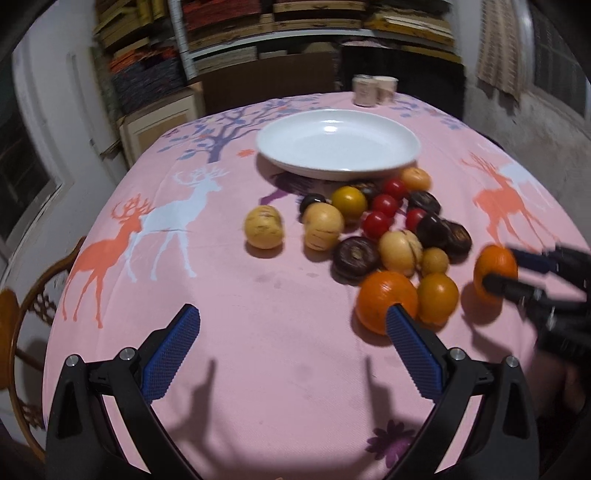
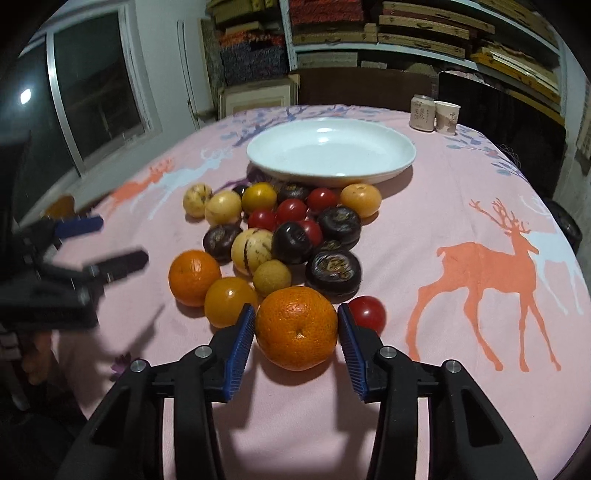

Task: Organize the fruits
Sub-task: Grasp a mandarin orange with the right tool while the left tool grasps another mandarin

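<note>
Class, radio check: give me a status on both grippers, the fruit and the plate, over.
Right gripper closing around an orange, not yet clearly gripped. Left gripper open, holding nothing. Plate has no fruit; the fruit pile sits between it and the orange.

A table (image 2: pixel 461 184) wears a pink cloth (image 1: pixel 258 332) printed with orange and white deer (image 2: pixel 491 269) and a purple tree (image 1: pixel 225 129). At the cloth's far edge, near 1 o'clock, two paper cups (image 2: pixel 436 112) stand just beside each other. Behind the table, at 12 o'clock, shelves (image 2: pixel 406 33) hold stacked flat boxes and folded cloths. A pale cabinet (image 1: pixel 162 122) stands at 10 o'clock by the wall. A window (image 2: pixel 96 88) with a metal frame sits at 9 o'clock. A wooden chair (image 1: pixel 33 314) shows at the table's left edge, at 8 o'clock.
</note>
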### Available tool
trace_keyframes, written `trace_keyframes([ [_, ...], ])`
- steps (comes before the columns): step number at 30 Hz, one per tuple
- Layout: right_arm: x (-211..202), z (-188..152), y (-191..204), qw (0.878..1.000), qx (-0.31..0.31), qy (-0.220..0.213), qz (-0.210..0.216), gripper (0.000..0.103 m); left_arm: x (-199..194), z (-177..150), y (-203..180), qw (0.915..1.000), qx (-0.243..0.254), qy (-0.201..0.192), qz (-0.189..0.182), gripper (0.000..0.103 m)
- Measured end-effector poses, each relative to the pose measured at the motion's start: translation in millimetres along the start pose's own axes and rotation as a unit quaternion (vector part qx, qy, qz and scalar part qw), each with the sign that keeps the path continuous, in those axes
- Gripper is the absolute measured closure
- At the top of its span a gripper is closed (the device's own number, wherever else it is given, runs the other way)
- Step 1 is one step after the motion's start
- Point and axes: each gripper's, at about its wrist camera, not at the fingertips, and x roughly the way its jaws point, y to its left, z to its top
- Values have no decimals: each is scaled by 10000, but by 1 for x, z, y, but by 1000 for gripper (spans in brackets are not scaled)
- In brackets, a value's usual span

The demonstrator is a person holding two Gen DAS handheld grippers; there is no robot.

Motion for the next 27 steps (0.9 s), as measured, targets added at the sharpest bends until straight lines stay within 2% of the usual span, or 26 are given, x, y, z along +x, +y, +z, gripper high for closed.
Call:
trace_keyframes([
  [2, -6, 0, -12, 9996, 211, -213, -13, 57, 5, -1, -8, 9996, 169, 124, -200, 4],
  [5, -10, 0, -22, 9981, 355, -450, -246, 57, 11, -2, -18, 9988, 273, 186, -373, 4],
  [12, -7, -5, -10, 9980, -1, -522, -355, 57, 35, -1, -28, 9982, 334, 346, -367, 6],
  [14, -7, -7, -10, 9982, -9, -527, -282, 57, 36, 0, -31, 9974, 355, 295, -558, 23],
  [15, -8, -7, -11, 9982, -3, -539, -261, 56, 35, 1, -33, 9961, 372, 272, -747, 46],
  [16, -8, -8, -11, 9982, 7, -553, -244, 56, 35, 2, -36, 9946, 413, 277, -906, 59],
  [20, -8, -8, -11, 9982, -23, -557, -213, 56, 36, 1, -44, 9947, 614, 157, -808, 59],
  [27, -8, -9, -14, 9984, 52, -555, -118, 56, 36, 3, -32, 9916, 233, 142, -1264, 60],
])
